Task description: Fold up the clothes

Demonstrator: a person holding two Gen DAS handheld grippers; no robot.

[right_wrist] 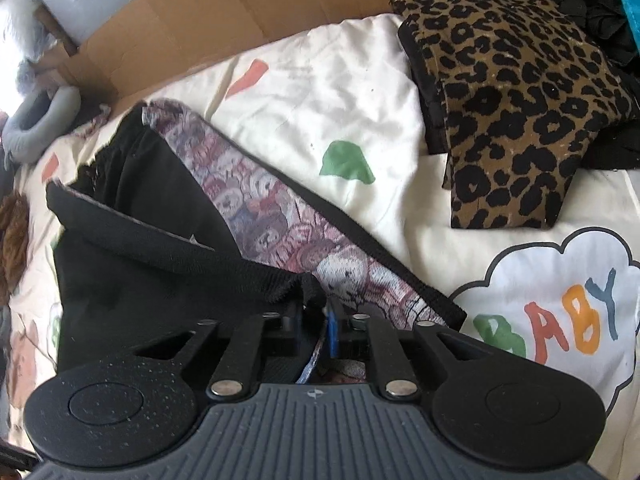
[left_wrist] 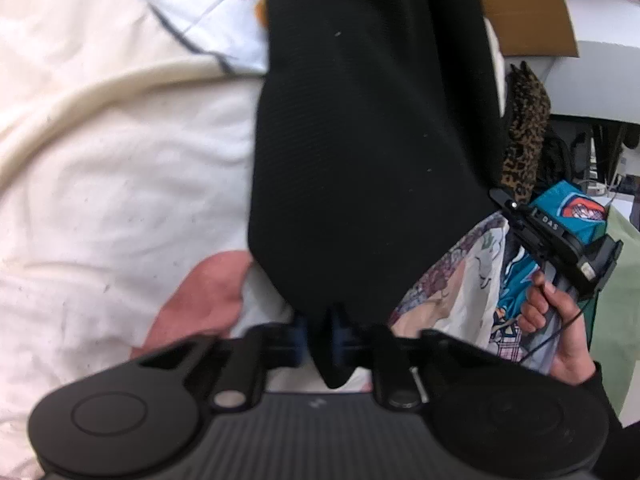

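My left claw [left_wrist: 320, 334] and right claw [right_wrist: 316, 330] each pinch the black garment [left_wrist: 372, 140] — its lining patterned, seemingly — leopard-print cloth [right_wrist: 516, 100] at two o'clock.

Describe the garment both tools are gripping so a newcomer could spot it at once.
Start from the cream bedspread printed with a cloud reading BABY. Left of the folded leopard-print piece lies a black garment, held by the right tool. Only it shows a faded purple-pink printed lining along its turned-back edge.

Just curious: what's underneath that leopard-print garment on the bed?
The leopard-print garment lies on the cream blanket, with black clothing showing beneath its right edge. What lies under its middle is covered.
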